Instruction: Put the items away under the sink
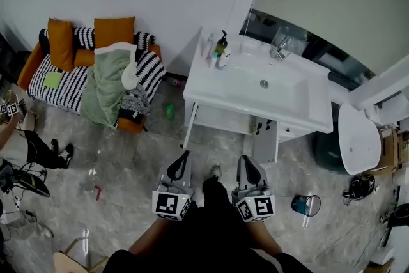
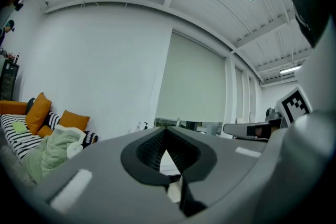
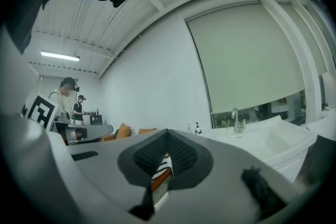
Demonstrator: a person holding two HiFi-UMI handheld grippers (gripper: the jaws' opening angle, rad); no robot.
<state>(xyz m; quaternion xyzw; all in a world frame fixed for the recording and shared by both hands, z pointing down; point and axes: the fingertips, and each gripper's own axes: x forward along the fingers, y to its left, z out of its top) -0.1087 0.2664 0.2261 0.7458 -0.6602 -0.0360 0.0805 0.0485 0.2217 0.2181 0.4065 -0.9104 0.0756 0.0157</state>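
**Bottles on sink counter, grippers short of it**

Bottles [image 1: 219, 48] stand at the far left corner of the sink counter [image 1: 204, 91]. Left gripper [image 1: 184, 160] and right gripper [image 1: 246, 163] hover side by side over the floor [image 1: 128, 163], each with fingers pressed together, empty.

Right gripper [image 3: 167, 139], jaws together and empty, faces the sink [image 3: 268, 139].

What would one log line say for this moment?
stage: standing before sink | left tongs: shut, empty | right tongs: shut, empty | bottles: on sink's corner, untouched
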